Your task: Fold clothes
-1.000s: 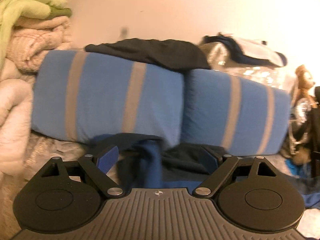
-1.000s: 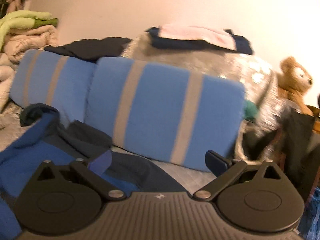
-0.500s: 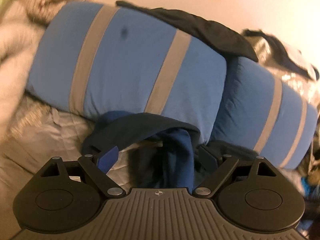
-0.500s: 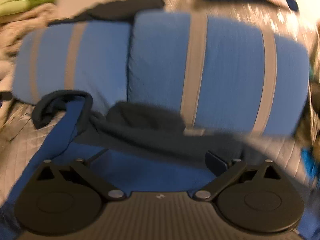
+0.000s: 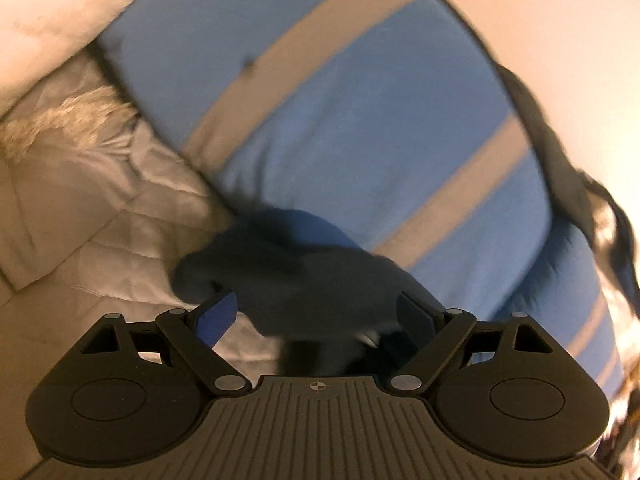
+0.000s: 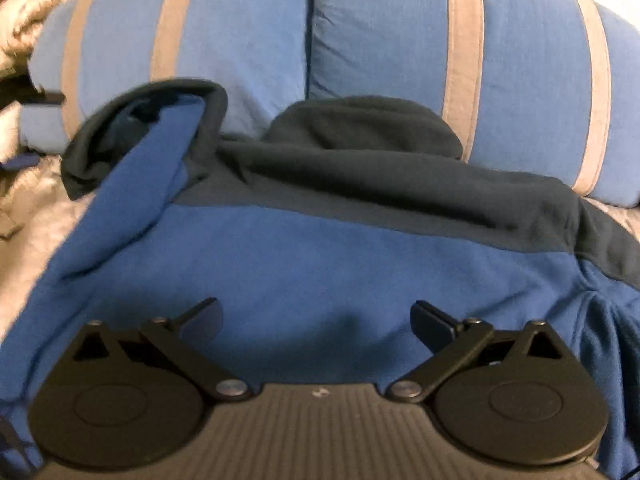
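Observation:
A blue hoodie with dark navy shoulders and hood [image 6: 340, 264] lies spread on the bed, hood against the pillows. Its left sleeve [image 6: 136, 168] is folded up with the dark cuff at the top. My right gripper [image 6: 316, 316] is open just above the blue body of the hoodie. In the left wrist view, my left gripper [image 5: 316, 316] is open with the dark cuff end of the sleeve [image 5: 296, 276] between its fingers; this view is blurred.
Two blue pillows with grey stripes [image 6: 400, 36] stand behind the hoodie, one also in the left wrist view [image 5: 360, 120]. A beige quilted bedspread [image 5: 100, 248] lies to the left. Pale fluffy blankets [image 5: 52, 20] are at the far left. A dark garment [image 5: 560, 160] lies on top of the pillow.
Both grippers have tilted down and moved closer to the hoodie. The left one has closed in on the sleeve cuff; the right one now hovers over the hoodie body. Both stay open.

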The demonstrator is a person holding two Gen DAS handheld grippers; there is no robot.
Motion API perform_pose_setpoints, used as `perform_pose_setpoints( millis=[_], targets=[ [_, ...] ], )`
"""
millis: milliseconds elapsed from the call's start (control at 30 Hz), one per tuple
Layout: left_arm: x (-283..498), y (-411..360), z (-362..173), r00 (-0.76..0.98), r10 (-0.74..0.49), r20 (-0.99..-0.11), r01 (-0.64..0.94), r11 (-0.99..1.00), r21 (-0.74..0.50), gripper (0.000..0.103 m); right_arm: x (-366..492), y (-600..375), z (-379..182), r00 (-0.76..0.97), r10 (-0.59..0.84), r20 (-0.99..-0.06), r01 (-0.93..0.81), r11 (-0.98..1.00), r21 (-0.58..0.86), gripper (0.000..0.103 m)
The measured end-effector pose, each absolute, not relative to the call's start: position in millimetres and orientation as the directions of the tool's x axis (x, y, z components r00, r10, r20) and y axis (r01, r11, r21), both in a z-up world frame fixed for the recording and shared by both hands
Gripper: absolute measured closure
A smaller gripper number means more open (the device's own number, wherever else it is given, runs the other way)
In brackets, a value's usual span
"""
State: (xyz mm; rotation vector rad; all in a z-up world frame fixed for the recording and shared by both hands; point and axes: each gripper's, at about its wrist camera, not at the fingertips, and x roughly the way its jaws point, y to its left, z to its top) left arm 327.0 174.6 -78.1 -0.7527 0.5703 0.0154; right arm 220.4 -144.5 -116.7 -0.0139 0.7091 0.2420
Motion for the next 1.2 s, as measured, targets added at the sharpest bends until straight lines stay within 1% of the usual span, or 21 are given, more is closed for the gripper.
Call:
perform_pose_setpoints(
  millis=[200, 233, 267, 300, 333, 400, 467, 633, 767, 933, 1033, 1133, 1200],
  targets=[
    [348.4, 192.5, -104.3, 0.816, -0.171, -0.553, -0.360, 0.598, -0.716, 0.016, 215.3, -138.4, -118.4, 0.713, 0.248, -0.656, -0.273, 0.960, 0.065, 0.000],
    [350.5, 193.7, -107.5, 0.814, -0.169, -0.555, -0.378, 0.571, -0.729, 0.021, 214.9, -137.2, -118.3, 0.709, 0.256, -0.657, -0.282, 0.957, 0.069, 0.000],
    [352.4, 193.9, -109.0, 0.817, -0.178, -0.548, -0.382, 0.545, -0.747, 0.048, 214.9, -136.0, -117.9, 0.706, 0.267, -0.656, -0.291, 0.954, 0.075, 0.000],
    [354.4, 194.1, -110.6, 0.820, -0.187, -0.541, -0.386, 0.518, -0.763, 0.066, 214.9, -134.8, -117.8, 0.704, 0.274, -0.655, -0.298, 0.951, 0.077, 0.000],
    [356.3, 193.0, -109.5, 0.819, -0.185, -0.544, -0.393, 0.510, -0.765, 0.089, 214.9, -133.8, -118.1, 0.704, 0.277, -0.654, -0.305, 0.949, 0.075, 0.000],
    [356.5, 183.5, -95.1, 0.822, -0.148, -0.550, -0.385, 0.568, -0.727, 0.092, 215.2, -132.0, -118.6, 0.703, 0.282, -0.653, -0.316, 0.946, 0.069, 0.000],
    [352.3, 172.8, -78.9, 0.837, -0.155, -0.525, -0.327, 0.627, -0.707, 0.093, 216.3, -131.9, -119.5, 0.700, 0.283, -0.656, -0.317, 0.946, 0.070, 0.000],
    [323.8, 151.8, -42.8, 0.855, -0.130, -0.502, -0.244, 0.752, -0.612, 0.093, 217.3, -132.7, -121.1, 0.691, 0.295, -0.660, -0.326, 0.942, 0.080, 0.000],
    [298.5, 144.5, -23.9, 0.862, -0.073, -0.502, -0.235, 0.819, -0.523, 0.093, 214.9, -129.0, -124.9, 0.690, 0.300, -0.658, -0.344, 0.937, 0.065, 0.000],
    [260.6, 144.6, -8.7, 0.861, 0.016, -0.508, -0.296, 0.829, -0.475, 0.093, 211.3, -123.9, -131.3, 0.668, 0.325, -0.669, -0.378, 0.923, 0.070, 0.000],
    [237.5, 140.4, -0.3, 0.848, 0.107, -0.519, -0.357, 0.839, -0.411, 0.093, 210.0, -122.4, -134.3, 0.661, 0.329, -0.675, -0.385, 0.920, 0.071, 0.000],
    [215.1, 137.2, 5.1, 0.819, 0.161, -0.551, -0.420, 0.822, -0.385, 0.093, 206.2, -122.4, -135.2, 0.658, 0.335, -0.674, -0.397, 0.915, 0.067, 0.000],
    [201.0, 138.5, 5.8, 0.803, 0.170, -0.572, -0.451, 0.801, -0.394, 0.093, 204.8, -123.6, -135.7, 0.656, 0.339, -0.674, -0.404, 0.913, 0.066, 0.000]
  ],
)
